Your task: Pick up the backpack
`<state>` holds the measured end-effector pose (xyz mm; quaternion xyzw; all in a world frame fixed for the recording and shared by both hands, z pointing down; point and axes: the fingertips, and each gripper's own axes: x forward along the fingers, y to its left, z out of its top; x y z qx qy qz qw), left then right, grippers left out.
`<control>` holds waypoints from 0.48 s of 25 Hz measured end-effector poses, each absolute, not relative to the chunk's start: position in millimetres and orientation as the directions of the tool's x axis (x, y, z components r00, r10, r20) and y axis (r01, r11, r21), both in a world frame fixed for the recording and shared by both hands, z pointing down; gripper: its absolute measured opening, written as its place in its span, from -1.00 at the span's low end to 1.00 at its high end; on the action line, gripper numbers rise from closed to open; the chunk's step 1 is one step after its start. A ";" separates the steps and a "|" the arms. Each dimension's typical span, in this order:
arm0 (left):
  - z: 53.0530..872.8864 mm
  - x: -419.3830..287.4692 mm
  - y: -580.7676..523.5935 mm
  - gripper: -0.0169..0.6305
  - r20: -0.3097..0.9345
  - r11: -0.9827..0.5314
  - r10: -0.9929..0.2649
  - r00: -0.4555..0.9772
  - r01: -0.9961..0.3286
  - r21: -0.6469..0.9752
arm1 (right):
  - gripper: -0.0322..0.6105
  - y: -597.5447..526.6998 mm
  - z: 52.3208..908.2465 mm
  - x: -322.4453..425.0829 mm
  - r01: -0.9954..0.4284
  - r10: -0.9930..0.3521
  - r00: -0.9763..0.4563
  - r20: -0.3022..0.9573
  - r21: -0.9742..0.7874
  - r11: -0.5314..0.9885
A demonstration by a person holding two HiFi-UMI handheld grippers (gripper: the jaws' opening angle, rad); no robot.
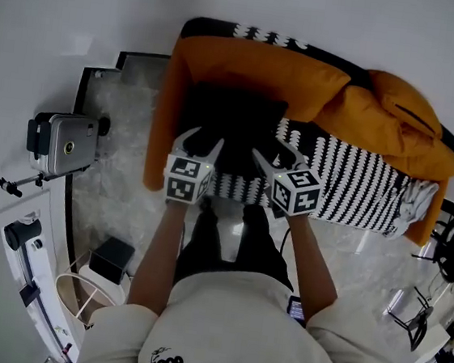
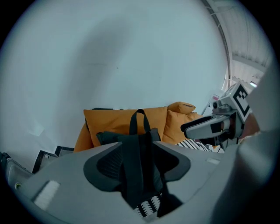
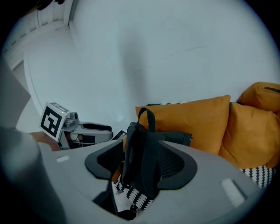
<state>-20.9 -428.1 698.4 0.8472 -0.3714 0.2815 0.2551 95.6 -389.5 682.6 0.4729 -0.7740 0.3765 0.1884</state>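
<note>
The white wall (image 1: 76,5) runs behind the sofa (image 1: 357,179); the sofa's seat wears a black-and-white patterned cover; a long orange cushion (image 1: 256,68) stands along the sofa's back and wraps down its left end, and a second orange cushion (image 1: 392,122) lies heaped toward its right end; pale marbled floor (image 1: 113,184) spreads in front of the sofa and off its left end.

A person in a cream shirt (image 1: 242,333) stands at the sofa's front edge, both forearms stretched over the seat; the black backpack (image 1: 233,124) stands on the left part of the sofa's seat, its back against the long cushion, its carry loop (image 2: 139,119) upright on top.

A gray boxy device (image 1: 64,143) on a stand sits on the floor off the sofa's left end; a small black box (image 1: 111,259) lies further out from the sofa on that same side.

The left gripper (image 2: 137,143) hangs over the sofa's front edge with its jaws apart; a black strap (image 2: 133,179) of the backpack runs between them, not pinched; the right gripper (image 3: 141,142), just beside it over the seat, also has its jaws spread, a dark band of the backpack standing in the gap unclamped.
</note>
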 end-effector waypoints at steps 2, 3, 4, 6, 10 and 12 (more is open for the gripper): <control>710.7 -20.1 -433.4 -0.25 0.670 -0.591 -0.481 0.565 -0.774 0.228 | -0.19 -391.0 695.3 92.7 -0.878 -0.591 -0.473 0.653 -0.408 0.252; 716.7 -19.5 -435.3 -0.24 0.671 -0.590 -0.477 0.568 -0.773 0.234 | -0.19 -391.9 701.6 91.3 -0.880 -0.590 -0.469 0.657 -0.408 0.245; 722.9 -19.0 -437.0 -0.23 0.672 -0.589 -0.473 0.570 -0.772 0.240 | -0.18 -393.0 707.9 90.0 -0.881 -0.590 -0.465 0.660 -0.409 0.237; 735.4 -17.2 -439.8 -0.21 0.676 -0.587 -0.462 0.575 -0.769 0.253 | -0.18 -396.7 719.9 88.3 -0.883 -0.587 -0.461 0.666 -0.413 0.225; 758.0 -14.9 -439.9 -0.16 0.695 -0.585 -0.424 0.581 -0.761 0.279 | -0.16 -404.4 741.1 86.0 -0.886 -0.576 -0.452 0.681 -0.416 0.203; 768.8 -14.1 -438.5 -0.14 0.706 -0.585 -0.405 0.581 -0.758 0.288 | -0.14 -408.4 750.7 85.3 -0.888 -0.574 -0.446 0.687 -0.419 0.190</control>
